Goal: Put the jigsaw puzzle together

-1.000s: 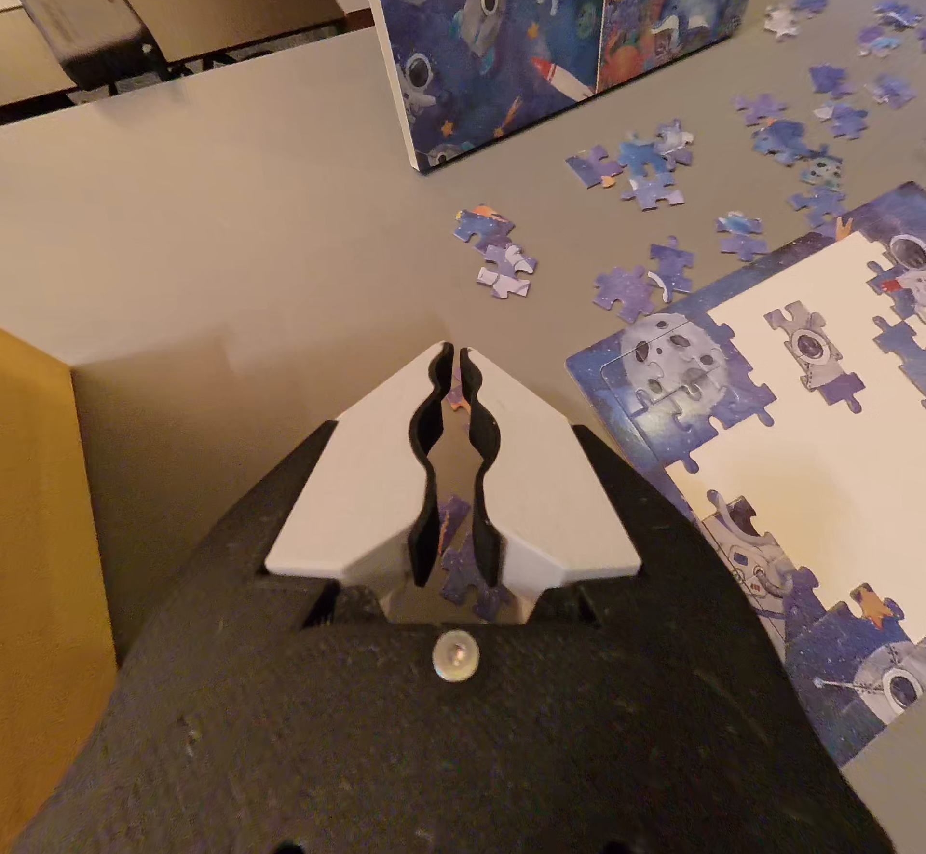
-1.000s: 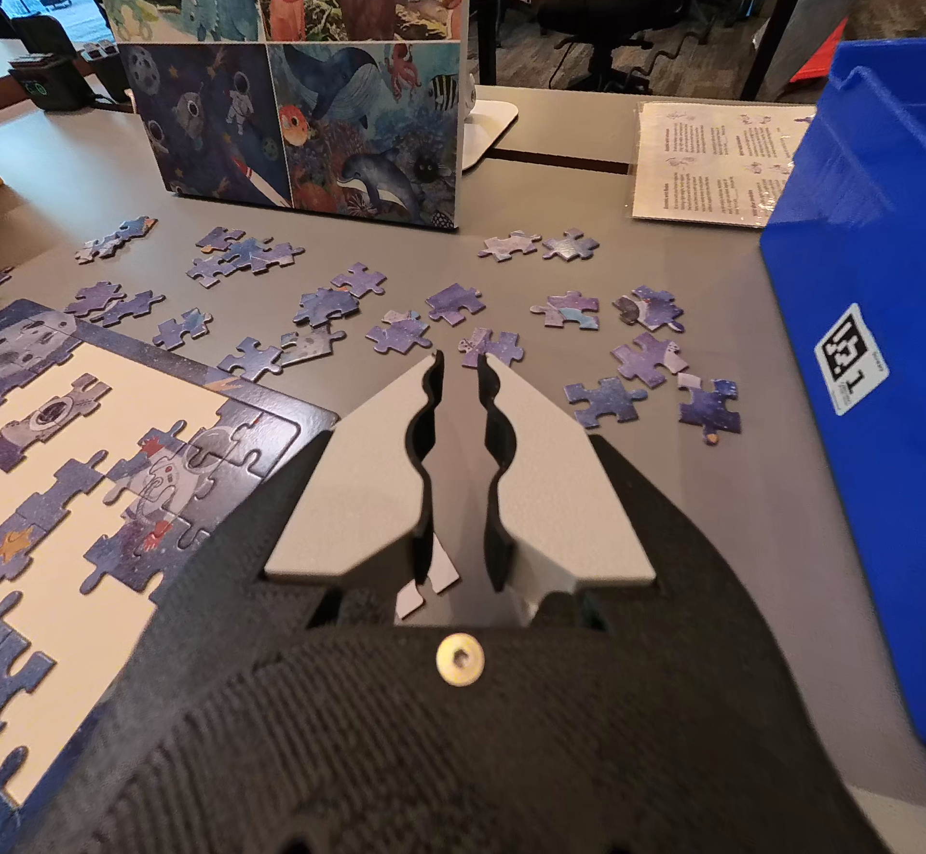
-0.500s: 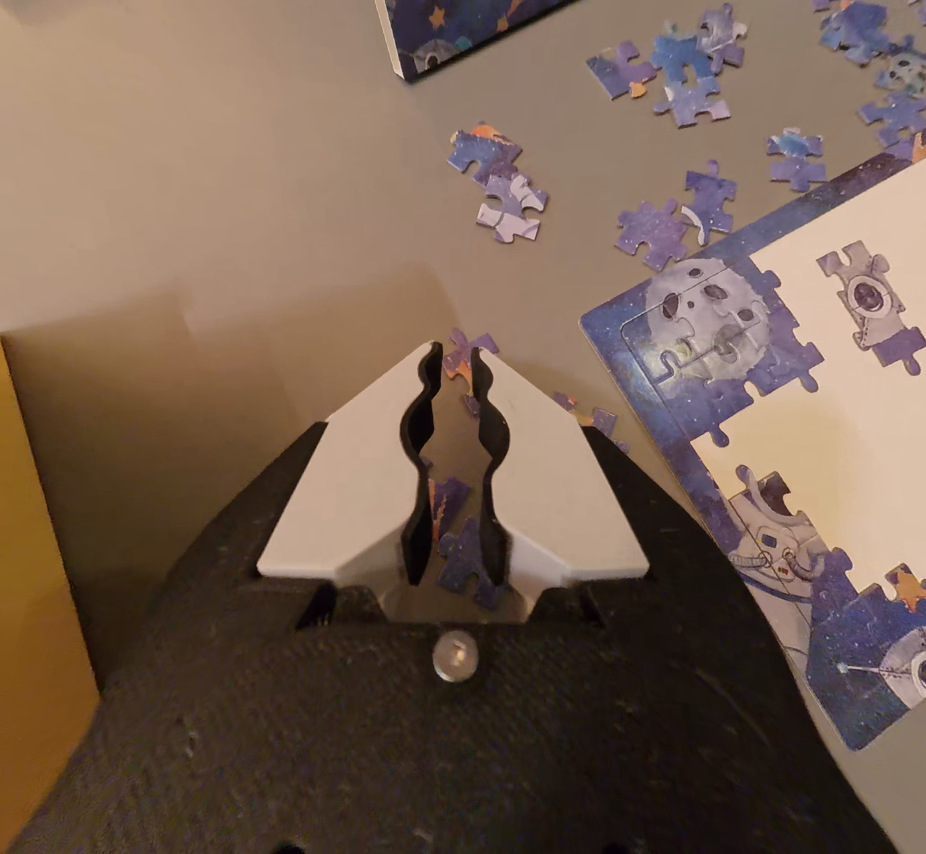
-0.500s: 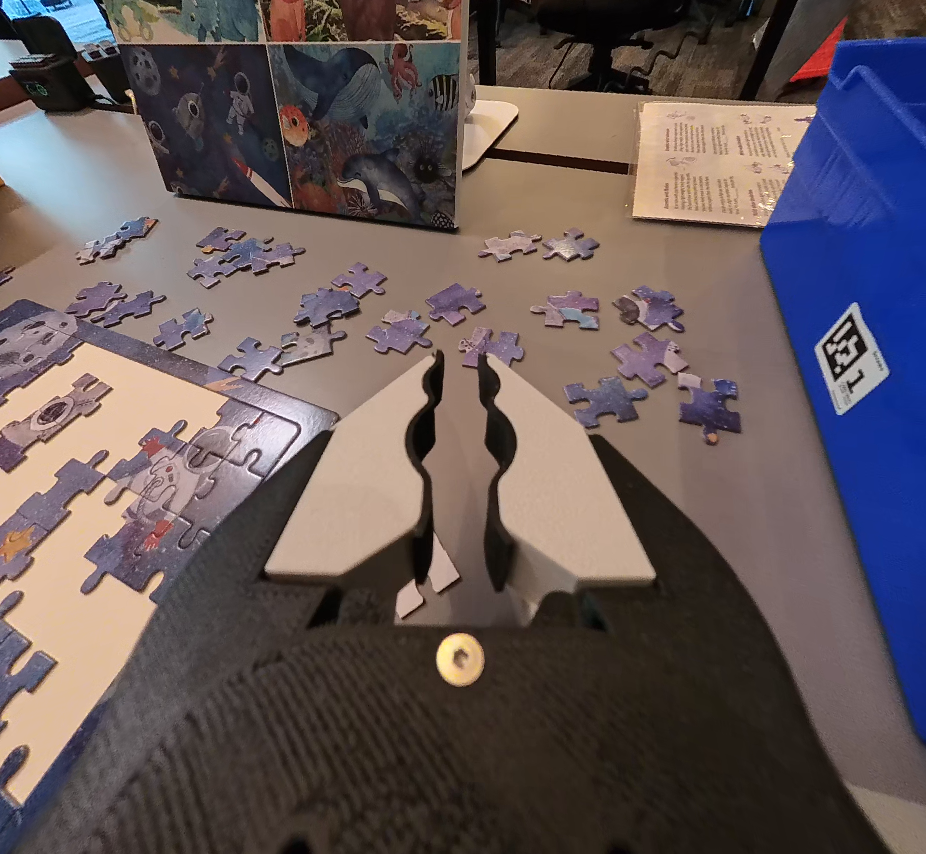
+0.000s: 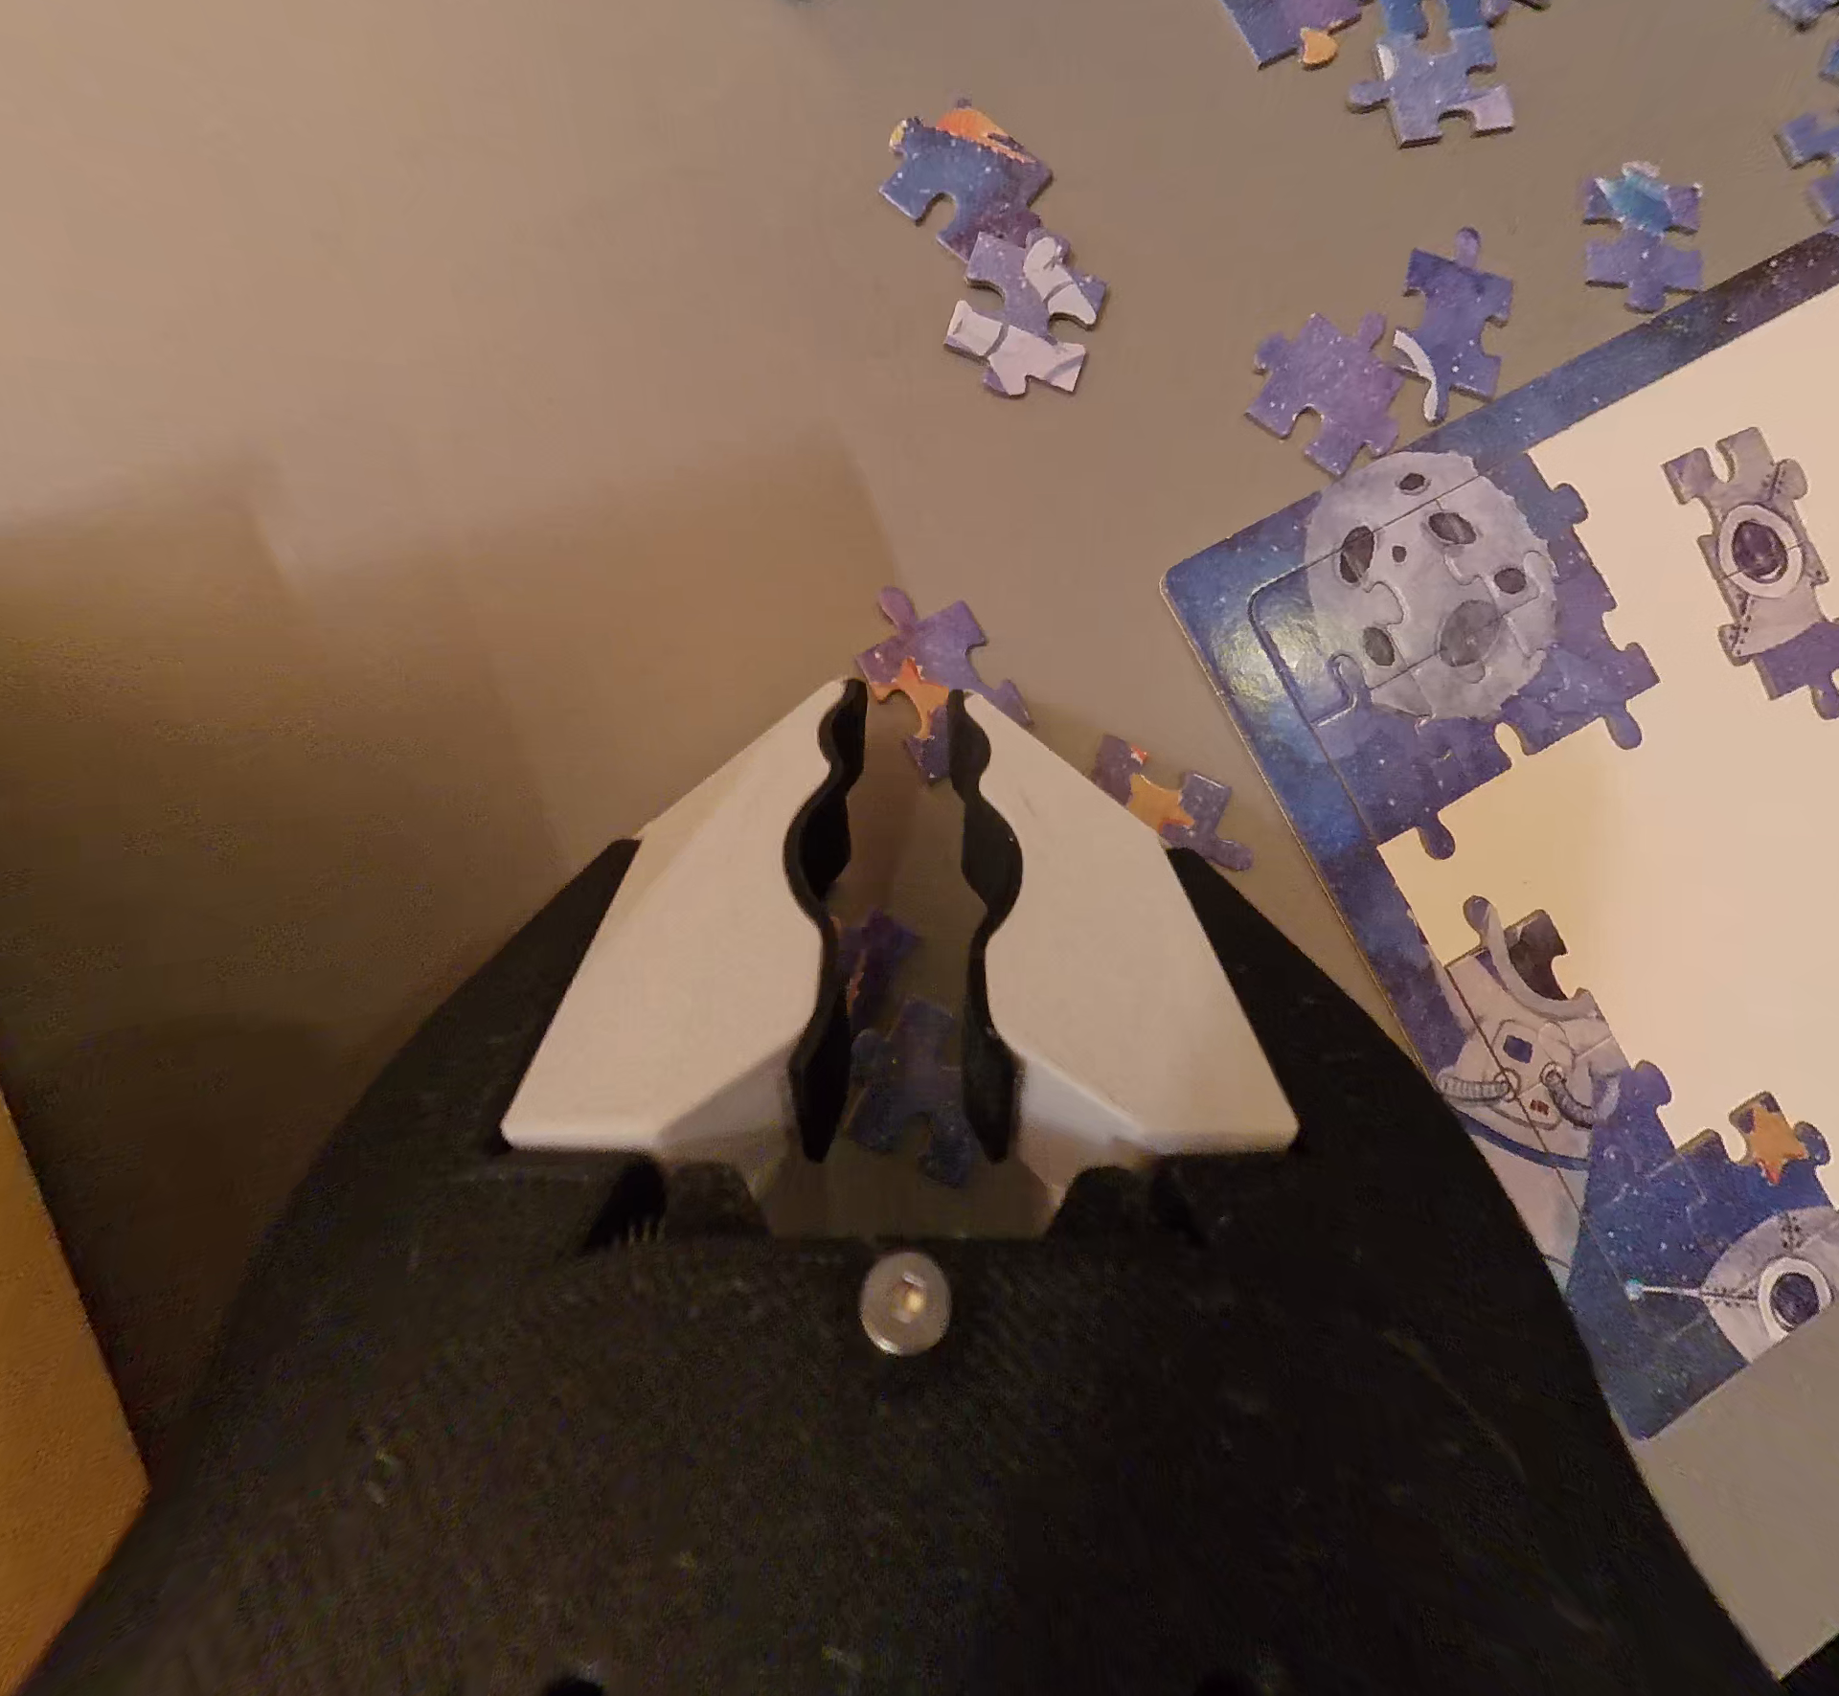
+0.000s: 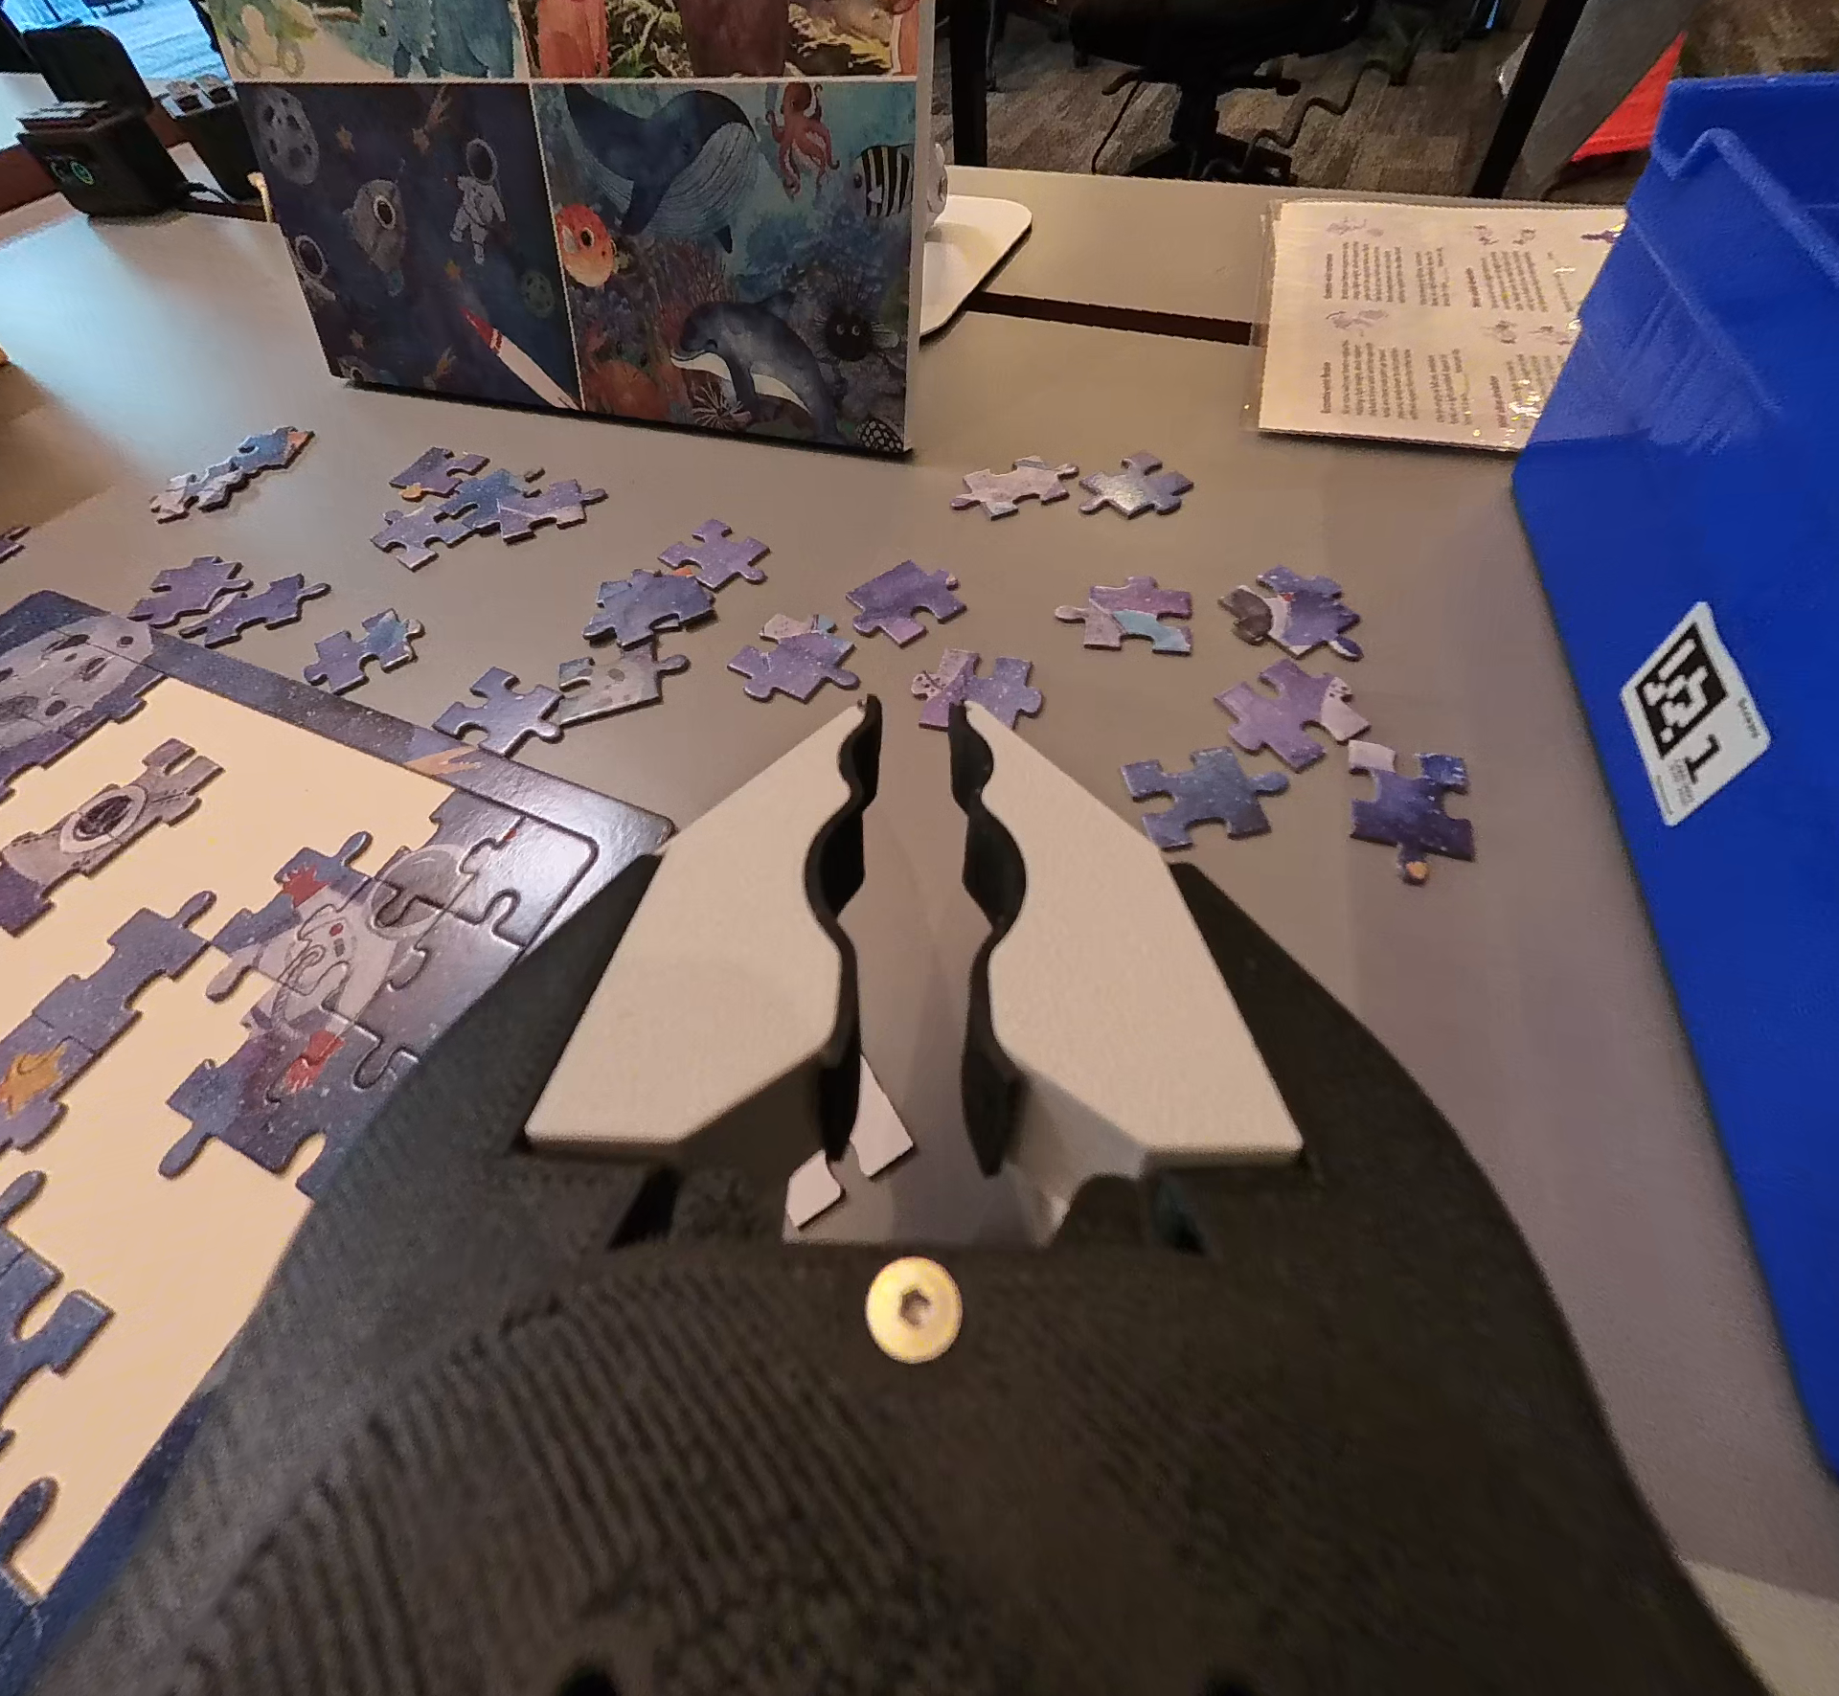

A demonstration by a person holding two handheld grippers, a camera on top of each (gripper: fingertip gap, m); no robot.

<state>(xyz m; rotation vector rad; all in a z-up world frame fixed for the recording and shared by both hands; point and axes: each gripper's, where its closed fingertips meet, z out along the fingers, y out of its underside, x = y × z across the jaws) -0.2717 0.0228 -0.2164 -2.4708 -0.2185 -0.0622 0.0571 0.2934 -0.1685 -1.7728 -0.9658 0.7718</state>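
My left gripper (image 5: 904, 695) is open, low over the grey table (image 5: 448, 255). A purple puzzle piece with an orange star (image 5: 935, 648) lies flat on the table at its fingertips. The right pad overlaps the piece's edge and the left pad stands clear of it. A second star piece (image 5: 1164, 798) lies just to the right, beside the puzzle board (image 5: 1294, 653). My right gripper (image 6: 916, 708) is open by a narrow gap with nothing between the pads. It hovers over the table, just short of a purple piece (image 6: 995, 683).
Several loose purple pieces (image 6: 657, 604) lie scattered between the board (image 6: 557, 803) and the upright picture box (image 6: 597, 206). A blue bin (image 6: 1712, 554) stands at the right. A sheet in plastic (image 6: 1413, 325) lies behind it. A tan block (image 5: 50, 1350) sits at the left edge. My hands' fingertips stand some 45 cm from each other.
My left gripper's jaws have opened from nearly shut, and it has moved lower and closer to the table; the star piece now shows beyond its tips. My right gripper has not moved.
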